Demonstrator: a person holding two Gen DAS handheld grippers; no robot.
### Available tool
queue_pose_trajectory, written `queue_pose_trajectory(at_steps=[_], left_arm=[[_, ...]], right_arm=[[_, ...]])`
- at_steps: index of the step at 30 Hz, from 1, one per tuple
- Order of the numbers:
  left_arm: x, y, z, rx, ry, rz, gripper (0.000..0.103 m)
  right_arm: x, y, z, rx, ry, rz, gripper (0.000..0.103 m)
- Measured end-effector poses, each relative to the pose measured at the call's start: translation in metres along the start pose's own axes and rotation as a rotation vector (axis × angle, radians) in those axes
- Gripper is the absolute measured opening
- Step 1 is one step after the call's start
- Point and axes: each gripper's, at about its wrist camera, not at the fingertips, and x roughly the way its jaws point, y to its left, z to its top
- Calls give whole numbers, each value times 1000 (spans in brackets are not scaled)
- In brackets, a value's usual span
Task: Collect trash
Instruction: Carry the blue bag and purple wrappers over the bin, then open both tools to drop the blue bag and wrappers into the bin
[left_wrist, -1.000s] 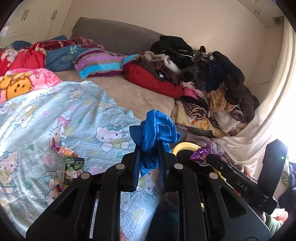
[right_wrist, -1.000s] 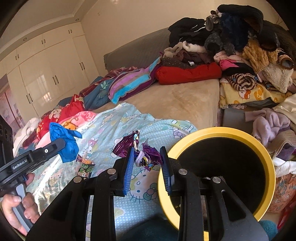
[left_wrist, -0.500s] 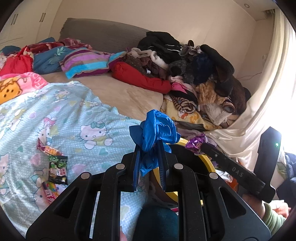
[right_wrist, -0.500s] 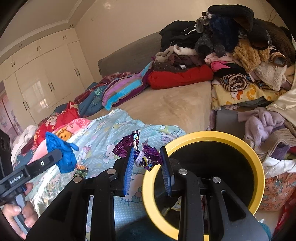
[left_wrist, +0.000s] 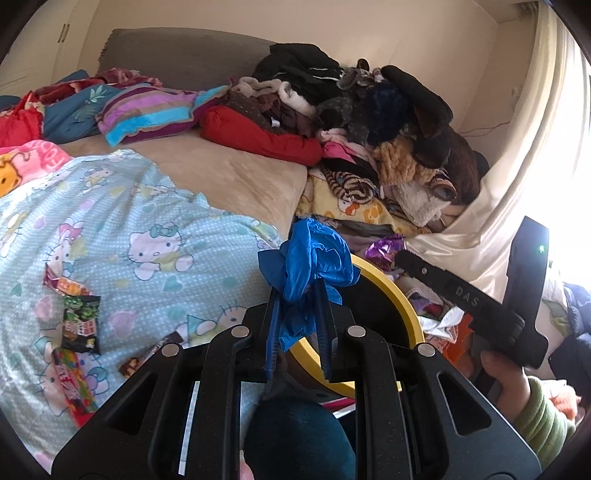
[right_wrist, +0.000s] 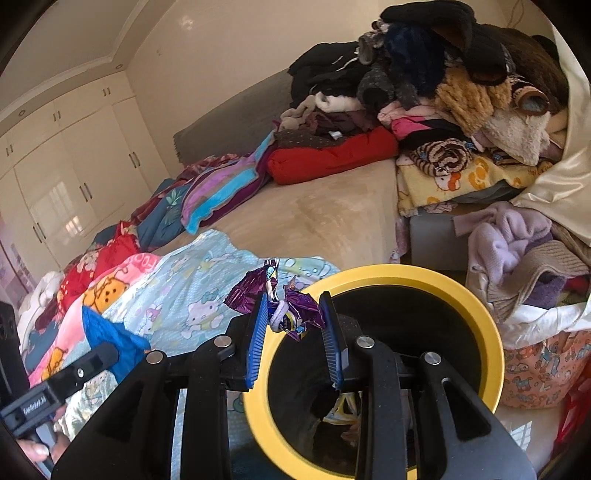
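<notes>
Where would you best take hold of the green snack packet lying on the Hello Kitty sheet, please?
Grip the green snack packet across its narrow width, coming straight down from above. It lies flat on the Hello Kitty sheet, so the soft fabric should let the fingers dig under its long edges; other wrappers crowd its short ends.

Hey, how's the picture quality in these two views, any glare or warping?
Left wrist view: window light blows out the right edge behind the curtain; fisheye bends the frame edges. Right wrist view: evenly lit, glossy wardrobe doors reflect light; the yellow-rimmed bin looks sharp.
</notes>
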Motion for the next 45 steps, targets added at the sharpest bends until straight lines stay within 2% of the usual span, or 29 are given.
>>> queue_pose_trajectory(at_steps=[10, 26, 45], left_arm=[[16, -20, -8, 29, 40, -26, 12], [41, -45, -19, 70, 93, -56, 12], [94, -79, -37, 164, 215, -82, 12]], right_arm=[[-3, -28, 6, 37, -18, -41, 27], [-1, -60, 8, 85, 1, -79, 28], [10, -96, 0, 140, 25, -142, 29]])
